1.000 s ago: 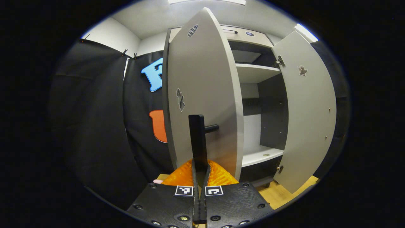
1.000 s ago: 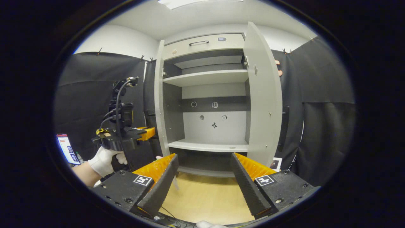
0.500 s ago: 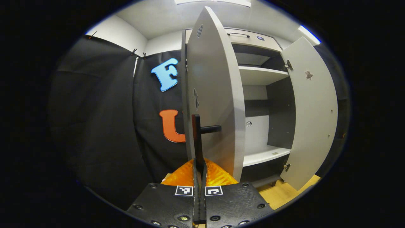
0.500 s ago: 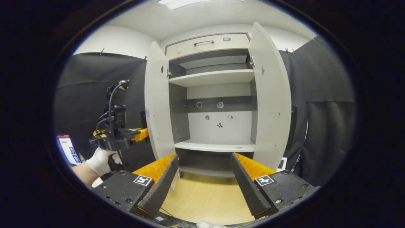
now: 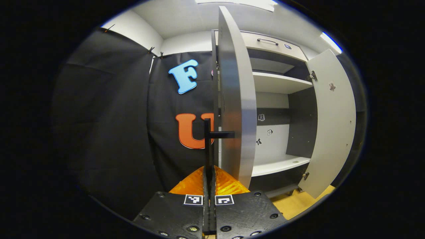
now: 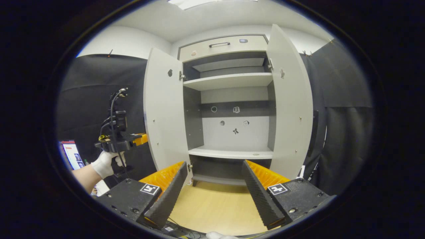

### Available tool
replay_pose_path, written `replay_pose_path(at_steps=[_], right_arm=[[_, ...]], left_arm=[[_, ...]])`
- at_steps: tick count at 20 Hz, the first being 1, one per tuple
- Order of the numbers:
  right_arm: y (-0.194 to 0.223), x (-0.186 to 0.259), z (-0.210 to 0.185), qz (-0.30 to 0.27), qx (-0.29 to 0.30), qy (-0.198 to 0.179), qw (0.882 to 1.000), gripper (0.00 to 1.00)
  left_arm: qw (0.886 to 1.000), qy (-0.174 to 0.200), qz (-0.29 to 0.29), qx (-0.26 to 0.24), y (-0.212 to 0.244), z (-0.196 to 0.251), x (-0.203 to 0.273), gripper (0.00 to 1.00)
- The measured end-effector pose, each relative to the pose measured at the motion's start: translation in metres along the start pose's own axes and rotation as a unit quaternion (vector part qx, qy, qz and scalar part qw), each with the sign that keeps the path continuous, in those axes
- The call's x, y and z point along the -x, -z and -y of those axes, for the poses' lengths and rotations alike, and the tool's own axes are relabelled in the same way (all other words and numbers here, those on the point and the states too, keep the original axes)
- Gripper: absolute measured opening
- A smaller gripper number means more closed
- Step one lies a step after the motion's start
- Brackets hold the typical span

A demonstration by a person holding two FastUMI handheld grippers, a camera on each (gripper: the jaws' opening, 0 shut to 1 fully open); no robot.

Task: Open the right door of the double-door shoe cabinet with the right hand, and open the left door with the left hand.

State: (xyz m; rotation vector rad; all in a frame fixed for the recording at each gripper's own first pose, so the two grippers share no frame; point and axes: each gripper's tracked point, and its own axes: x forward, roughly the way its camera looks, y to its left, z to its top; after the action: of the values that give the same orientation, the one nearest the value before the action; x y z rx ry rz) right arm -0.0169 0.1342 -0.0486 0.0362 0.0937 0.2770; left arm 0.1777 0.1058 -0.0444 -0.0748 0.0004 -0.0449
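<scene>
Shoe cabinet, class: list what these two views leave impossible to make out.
- Left door outer face: left gripper view, door edge-on.
- Right door handle: right gripper view, behind the right door.
- Back-panel stickers: too small.
- Drawer contents: shut.

A white-gloved hand point(image 6: 105, 163) grips a black, cable-looped left gripper point(image 6: 143, 138) body.

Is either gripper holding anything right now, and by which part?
Left gripper grips the left door by its bar handle; right gripper holds nothing.
</scene>
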Motion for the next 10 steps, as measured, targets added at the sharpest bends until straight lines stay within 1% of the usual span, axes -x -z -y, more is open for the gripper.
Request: replay_pose_path(at_steps=[3,5,7,10], right_arm=[[0.002,-0.0004,-0.0037,-0.004,0.003,-0.004,1.0,1.0],[0.0033,-0.0009,-0.0058,-0.003,0.005,-0.003,1.0,1.0],[0.0036,-0.0005,-0.0057,-0.004,0.005,-0.003,1.0,1.0],[0.0025,-0.0004,-0.0058,-0.004,0.006,-0.002,1.0,1.0]], left_arm=[[1.0,0.011,-0.001,-0.008,-0.0004,-0.0033,0.0024,0.0],[1.0,0.015,0.004,0.004,-0.0011,-0.008,0.0007,0.0],[1.0,0.019,0.007,0.003,-0.0025,-0.0085,0.0001,0.0],[1.0,0.023,0.007,-0.012,-0.0014,-0.0083,0.0031,0.01]])
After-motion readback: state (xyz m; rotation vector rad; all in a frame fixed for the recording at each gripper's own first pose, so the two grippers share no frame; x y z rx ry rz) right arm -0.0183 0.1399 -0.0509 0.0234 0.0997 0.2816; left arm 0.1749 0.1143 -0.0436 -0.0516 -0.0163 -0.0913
